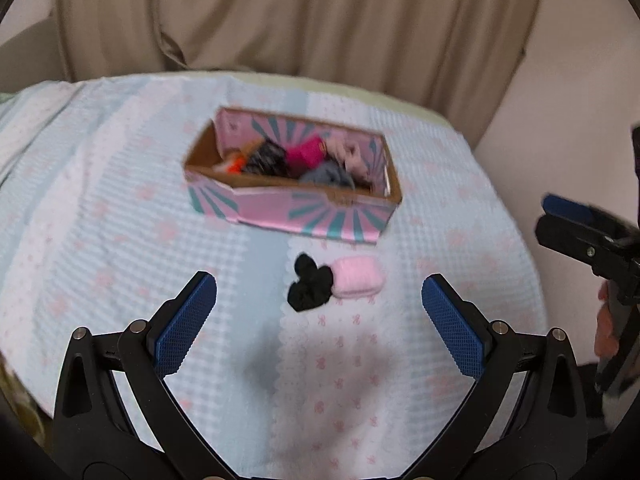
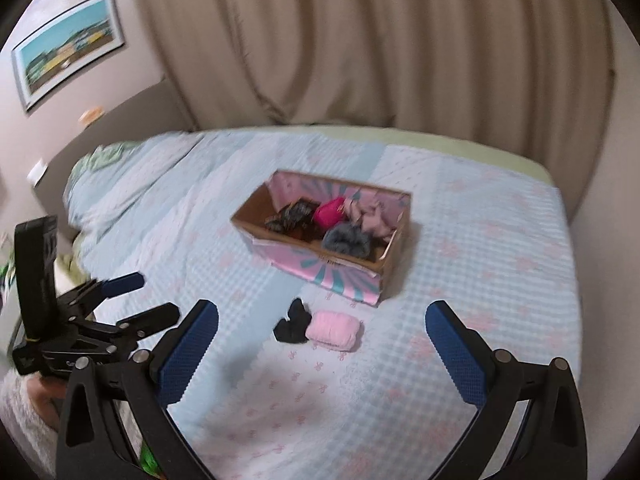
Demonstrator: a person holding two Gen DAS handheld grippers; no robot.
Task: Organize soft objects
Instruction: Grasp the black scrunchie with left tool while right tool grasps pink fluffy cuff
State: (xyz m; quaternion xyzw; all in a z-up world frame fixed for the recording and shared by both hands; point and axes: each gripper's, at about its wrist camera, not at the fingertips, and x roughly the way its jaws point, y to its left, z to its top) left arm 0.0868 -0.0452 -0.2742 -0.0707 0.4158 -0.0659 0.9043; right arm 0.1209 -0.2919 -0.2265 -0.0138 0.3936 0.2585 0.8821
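Observation:
A pink and teal cardboard box (image 1: 288,208) (image 2: 316,268) sits on the bed and holds several soft items: black, magenta, grey and pale pink ones. In front of it lie a black fabric piece (image 1: 309,289) (image 2: 294,322) and a pink rolled soft item (image 1: 357,278) (image 2: 333,330), touching each other. My left gripper (image 1: 319,292) is open and empty, above the bed just before these two items. My right gripper (image 2: 322,316) is open and empty, also short of them. The right gripper shows at the right edge of the left wrist view (image 1: 588,232); the left gripper shows at the left of the right wrist view (image 2: 132,300).
The bed has a light blue and white quilt (image 1: 100,220) (image 2: 480,280) with pink bows. Beige curtains (image 1: 300,12) (image 2: 380,40) hang behind it. A framed picture (image 2: 68,46) hangs on the left wall. The bed's right edge (image 1: 520,216) is close.

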